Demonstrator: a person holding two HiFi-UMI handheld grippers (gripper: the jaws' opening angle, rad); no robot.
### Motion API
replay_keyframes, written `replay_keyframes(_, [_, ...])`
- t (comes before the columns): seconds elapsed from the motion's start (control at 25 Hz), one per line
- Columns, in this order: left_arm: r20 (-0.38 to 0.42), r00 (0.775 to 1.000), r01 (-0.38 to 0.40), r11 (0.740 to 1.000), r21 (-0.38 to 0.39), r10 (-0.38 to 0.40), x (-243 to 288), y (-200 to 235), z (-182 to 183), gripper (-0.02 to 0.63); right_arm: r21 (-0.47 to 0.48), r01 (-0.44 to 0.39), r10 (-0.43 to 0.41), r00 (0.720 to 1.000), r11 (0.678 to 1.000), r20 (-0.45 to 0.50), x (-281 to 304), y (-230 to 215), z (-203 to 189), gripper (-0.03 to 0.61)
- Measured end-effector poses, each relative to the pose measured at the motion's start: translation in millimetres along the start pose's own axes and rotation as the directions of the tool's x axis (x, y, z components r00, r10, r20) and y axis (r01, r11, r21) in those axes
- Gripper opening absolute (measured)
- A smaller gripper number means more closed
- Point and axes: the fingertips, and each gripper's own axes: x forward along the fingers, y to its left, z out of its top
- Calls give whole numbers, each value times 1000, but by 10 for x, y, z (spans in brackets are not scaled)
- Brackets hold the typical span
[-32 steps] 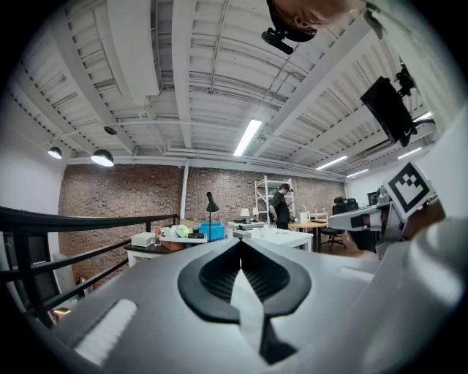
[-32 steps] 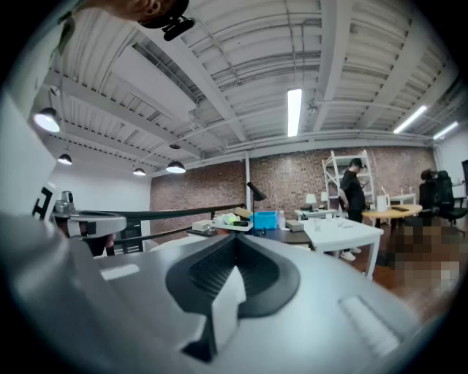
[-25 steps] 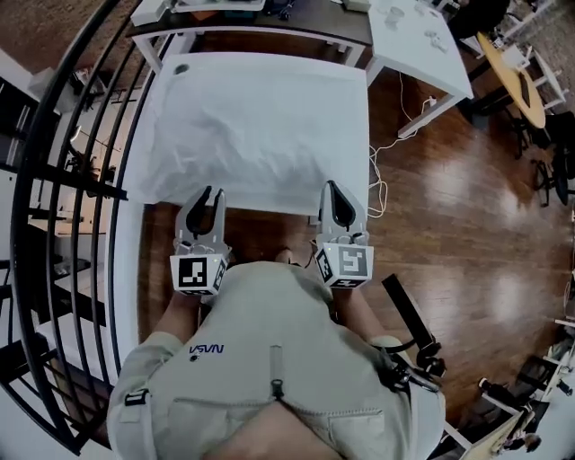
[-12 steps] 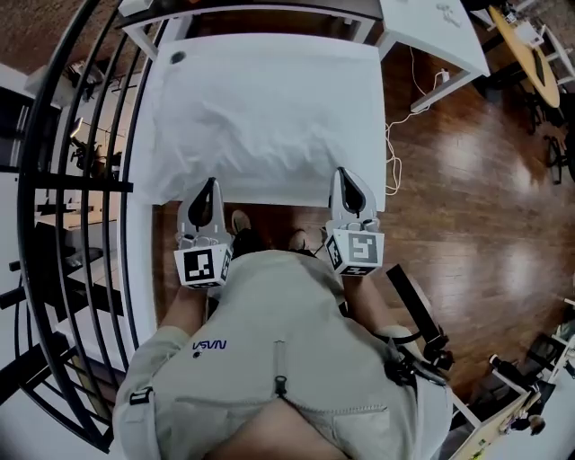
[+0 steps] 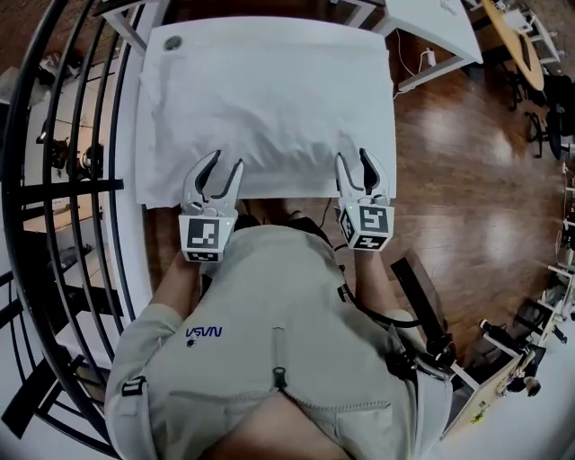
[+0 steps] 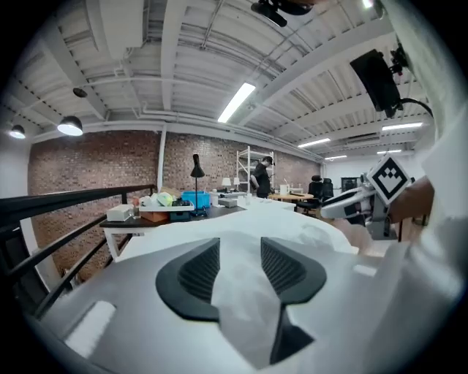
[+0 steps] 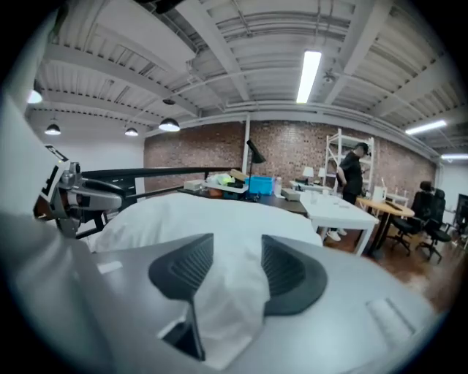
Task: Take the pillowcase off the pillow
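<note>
- Pillow (image 5: 269, 108), in a white pillowcase (image 6: 238, 292): lies flat across a white table (image 5: 142, 175), its long near edge towards the person.
- Left gripper (image 5: 225, 166): at the left end of that near edge. Jaws spread, having just been opening. A fold of the white cover stands between the pads, which do not press on it.
- Right gripper (image 5: 355, 162): at the right end of the same edge. Jaws likewise spread and just been opening. A bulge of white cloth sits in the gap, not pinched.
- Person, pale shirt (image 5: 269, 341): stands close against the table, one gripper in each hand.
- Black railing (image 5: 54, 180): just beside the table, on the left.
- Wooden floor (image 5: 467, 180): on the right.
- Second white table (image 5: 431, 27): beyond the pillow's far right corner.
</note>
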Motion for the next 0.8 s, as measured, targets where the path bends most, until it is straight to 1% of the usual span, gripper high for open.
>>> replay_keyframes(0.08, [-62, 997, 45, 999, 15, -44, 69, -36, -146, 223, -39, -14, 12, 999, 999, -38, 25, 28, -70, 220])
replay_keyframes(0.2, [-181, 978, 112, 993, 46, -102, 212, -161, -456, 294, -70, -57, 50, 994, 996, -94, 82, 56, -236, 260])
replay_keyframes(0.28, [-261, 959, 130, 990, 62, -109, 301, -255, -728, 307, -77, -82, 73, 990, 994, -121, 94, 42, -350, 270])
replay_keyframes(0.36, [-332, 939, 120, 989, 83, -86, 433, -273, -932, 306, -90, -109, 96, 986, 990, -136, 130, 30, -402, 284])
replay_keyframes(0.4, [-350, 934, 109, 991, 82, -73, 501, -258, -976, 291, -102, -127, 112, 984, 987, -141, 157, 40, -413, 287])
replay_keyframes(0.44, [-360, 931, 95, 993, 69, -64, 545, -244, -996, 274, -118, -150, 132, 980, 982, -146, 177, 70, -425, 287])
replay_keyframes(0.52, [-369, 928, 72, 997, 34, -55, 565, -220, -1013, 258, -156, -203, 179, 971, 967, -159, 207, 180, -448, 301])
replay_keyframes(0.6, [-375, 926, 57, 998, 19, -46, 558, -183, -1019, 240, -236, -247, 209, 962, 940, -176, 259, 305, -479, 308])
replay_keyframes(0.72, [-371, 928, 45, 999, 3, -41, 579, -140, -938, 176, -398, -272, 195, 955, 876, -223, 414, 396, -629, 316])
replay_keyframes(0.76, [-364, 930, 47, 999, -4, -45, 587, -144, -892, 159, -425, -270, 186, 956, 864, -229, 475, 396, -684, 314])
replay_keyframes(0.8, [-355, 933, 52, 999, -11, -52, 591, -160, -849, 137, -437, -264, 179, 957, 860, -227, 530, 385, -717, 314])
